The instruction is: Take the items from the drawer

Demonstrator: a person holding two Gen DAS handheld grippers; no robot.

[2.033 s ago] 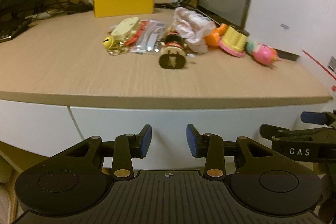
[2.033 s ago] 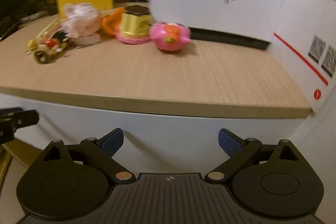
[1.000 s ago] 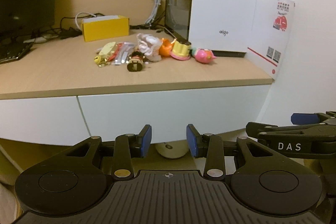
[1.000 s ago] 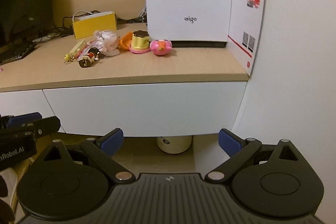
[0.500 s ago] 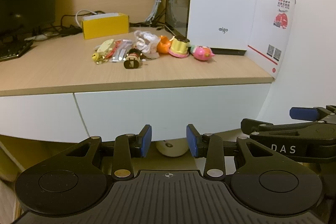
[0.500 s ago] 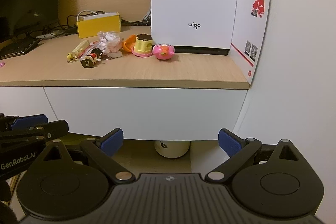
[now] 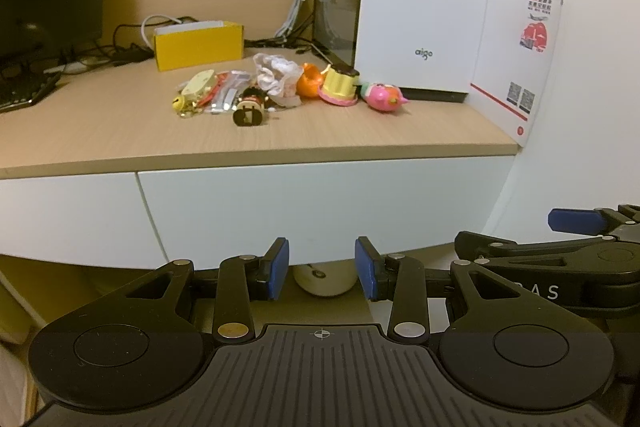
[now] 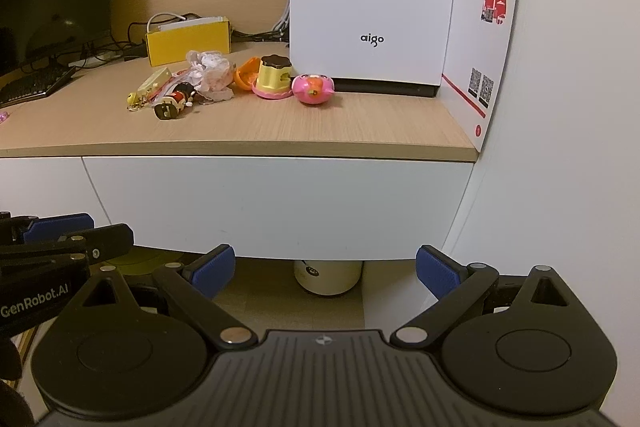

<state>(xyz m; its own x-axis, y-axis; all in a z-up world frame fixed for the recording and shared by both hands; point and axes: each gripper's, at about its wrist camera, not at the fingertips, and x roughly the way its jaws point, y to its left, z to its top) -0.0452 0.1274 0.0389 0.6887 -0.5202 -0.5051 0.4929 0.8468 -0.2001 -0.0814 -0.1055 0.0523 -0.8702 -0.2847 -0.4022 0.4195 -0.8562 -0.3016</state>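
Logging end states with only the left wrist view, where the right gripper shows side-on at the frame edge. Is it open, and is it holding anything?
Observer: The right gripper is wide open, with nothing between its fingers.
Operator: What's the pale thing low under the desk?
Observer: An upright cream container standing on the floor below the drawer front.
Operator: Anything on the desk that I'm missing?
Observer: A small pink object at the far left edge, in front of the keyboard.
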